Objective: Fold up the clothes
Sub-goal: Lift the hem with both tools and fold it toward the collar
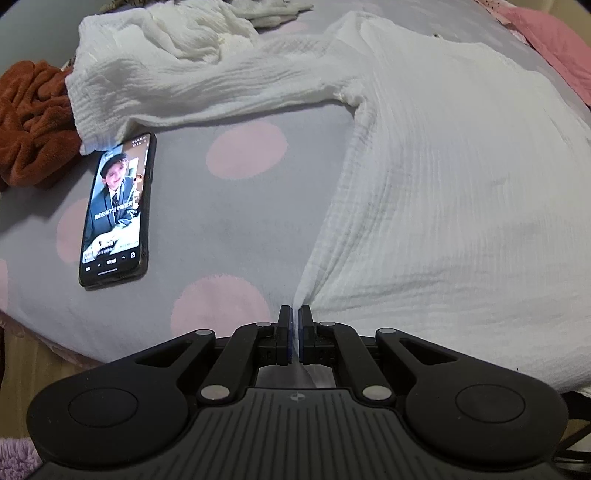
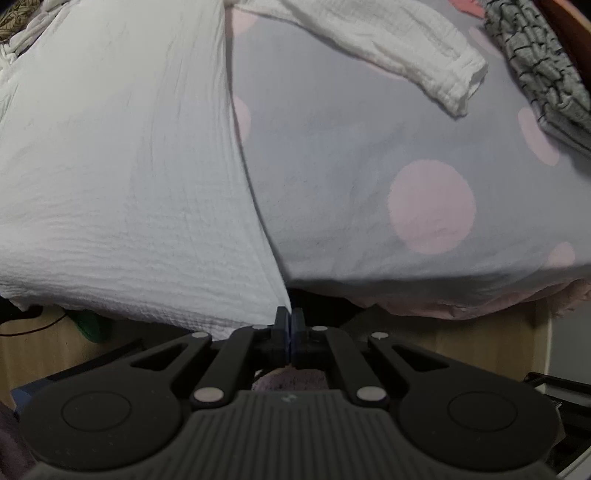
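Observation:
A white crinkled long-sleeved top [image 1: 436,177] lies spread on a grey bedsheet with pink dots [image 1: 236,221]. My left gripper [image 1: 295,314] is shut on the top's lower left hem corner, and the cloth rises into a pinched ridge between the pads. In the right wrist view the same top [image 2: 122,177] fills the left side. There my right gripper [image 2: 289,315] is shut on the lower right hem corner at the bed's front edge. One sleeve [image 1: 192,96] stretches to the left; the other sleeve [image 2: 406,51] lies on the sheet to the right.
A phone [image 1: 116,210] with a lit screen lies on the sheet left of the top. A rust-coloured garment [image 1: 33,122] is bunched at the far left and more white cloth [image 1: 192,33] behind. A grey patterned garment [image 2: 539,70] lies at the right. Wooden floor [image 2: 480,343] shows below the bed edge.

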`<state>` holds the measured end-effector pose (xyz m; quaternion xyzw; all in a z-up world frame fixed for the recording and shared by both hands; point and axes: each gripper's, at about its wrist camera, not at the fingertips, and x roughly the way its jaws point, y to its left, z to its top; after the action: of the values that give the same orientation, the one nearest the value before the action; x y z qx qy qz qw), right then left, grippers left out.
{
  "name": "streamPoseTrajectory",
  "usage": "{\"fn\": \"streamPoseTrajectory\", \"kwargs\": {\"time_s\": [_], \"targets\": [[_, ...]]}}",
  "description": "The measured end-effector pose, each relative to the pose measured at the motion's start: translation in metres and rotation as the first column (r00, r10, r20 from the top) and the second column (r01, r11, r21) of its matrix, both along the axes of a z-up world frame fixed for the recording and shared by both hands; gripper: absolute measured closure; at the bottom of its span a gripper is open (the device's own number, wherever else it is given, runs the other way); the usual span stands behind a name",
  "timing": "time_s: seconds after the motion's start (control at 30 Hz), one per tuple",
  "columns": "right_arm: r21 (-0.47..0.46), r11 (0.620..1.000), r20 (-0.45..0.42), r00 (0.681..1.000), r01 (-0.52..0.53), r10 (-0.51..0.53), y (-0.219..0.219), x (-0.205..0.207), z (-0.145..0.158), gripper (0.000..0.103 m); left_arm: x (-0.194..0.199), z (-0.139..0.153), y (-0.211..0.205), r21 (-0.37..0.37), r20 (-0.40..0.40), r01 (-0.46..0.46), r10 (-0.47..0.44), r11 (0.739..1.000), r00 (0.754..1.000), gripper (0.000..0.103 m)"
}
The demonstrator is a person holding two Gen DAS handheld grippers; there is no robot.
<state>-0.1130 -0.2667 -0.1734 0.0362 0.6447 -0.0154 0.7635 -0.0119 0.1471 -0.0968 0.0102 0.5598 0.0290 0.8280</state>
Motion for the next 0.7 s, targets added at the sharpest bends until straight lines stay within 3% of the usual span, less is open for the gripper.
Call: {"fn": "streamPoseTrajectory", "kwargs": {"time_s": [0.1, 0.23, 0.3, 0.37, 0.47, 0.6, 0.7], "targets": [[0.01, 1.0, 0.009, 1.0, 0.012, -0.013, 0.0, 0.004, 0.002, 0.096, -0.001, 0.006, 0.001, -0.037, 0.02, 0.011, -0.01, 0.999, 1.0, 0.1], [0.004, 0.999, 0.089, 0.995, 0.035, -0.036, -0.003, 0.015, 0.019, 0.092, 0.004, 0.024, 0.013, -0.135, 0.088, -0.026, 0.038, 0.991, 0.995, 0.091], [0.018, 0.999, 0.133, 0.99, 0.048, -0.05, -0.005, 0.025, 0.027, 0.08, 0.013, 0.033, 0.016, -0.167, 0.128, -0.036, 0.058, 0.985, 0.99, 0.085], [0.03, 0.998, 0.174, 0.983, 0.059, -0.063, -0.004, 0.037, 0.032, 0.078, 0.025, 0.036, 0.018, -0.213, 0.152, -0.052, 0.086, 0.976, 0.985, 0.083], [0.101, 0.989, 0.216, 0.968, 0.109, -0.128, -0.009, 0.059, 0.032, 0.078, 0.046, 0.035, 0.019, -0.3, 0.175, -0.086, 0.143, 0.95, 0.974, 0.079], [0.213, 0.961, 0.261, 0.937, 0.177, -0.231, -0.009, 0.089, 0.033, 0.078, 0.074, 0.028, 0.02, -0.386, 0.191, -0.12, 0.206, 0.915, 0.96, 0.061], [0.3, 0.926, 0.281, 0.906, 0.231, -0.317, -0.01, 0.112, 0.033, 0.077, 0.096, 0.024, 0.018, -0.435, 0.201, -0.13, 0.237, 0.891, 0.951, 0.061]]}}
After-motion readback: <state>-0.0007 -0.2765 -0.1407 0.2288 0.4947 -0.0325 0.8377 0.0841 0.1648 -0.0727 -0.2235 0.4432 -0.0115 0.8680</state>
